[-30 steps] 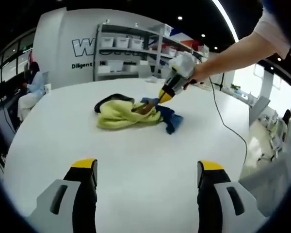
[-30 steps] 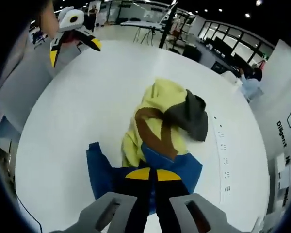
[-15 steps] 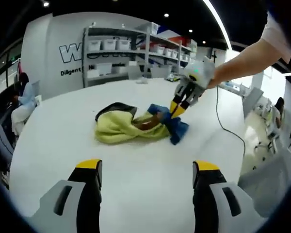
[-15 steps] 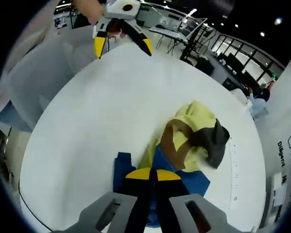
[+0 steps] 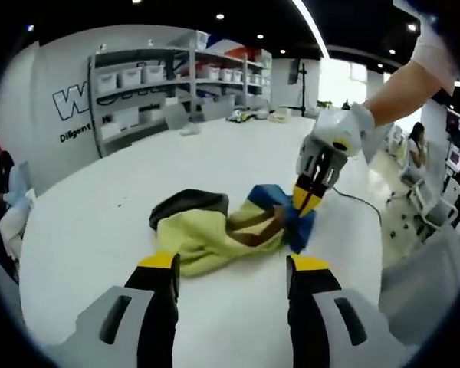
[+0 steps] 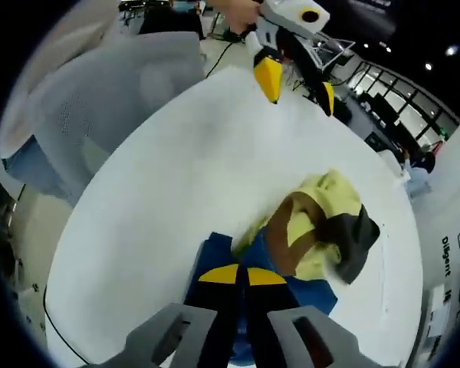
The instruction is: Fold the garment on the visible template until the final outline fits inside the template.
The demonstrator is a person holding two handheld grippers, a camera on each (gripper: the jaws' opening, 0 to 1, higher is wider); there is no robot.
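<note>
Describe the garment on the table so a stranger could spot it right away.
On the big white table lies one crumpled garment, the only cloth there. It is mostly pale yellow, with a brown band, a dark grey part and a blue end that the right hand-held gripper pinches.

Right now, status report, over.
Right tool shut on garment, blue edge. Left tool open, just short of it. Garment bunched on table.

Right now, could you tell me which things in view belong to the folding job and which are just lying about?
Belonging to the job:
garment, crumpled on the white table
right gripper, shut on the garment's blue part
left gripper, open

Just lying about:
shelving with bins
cable
grey chair
</note>
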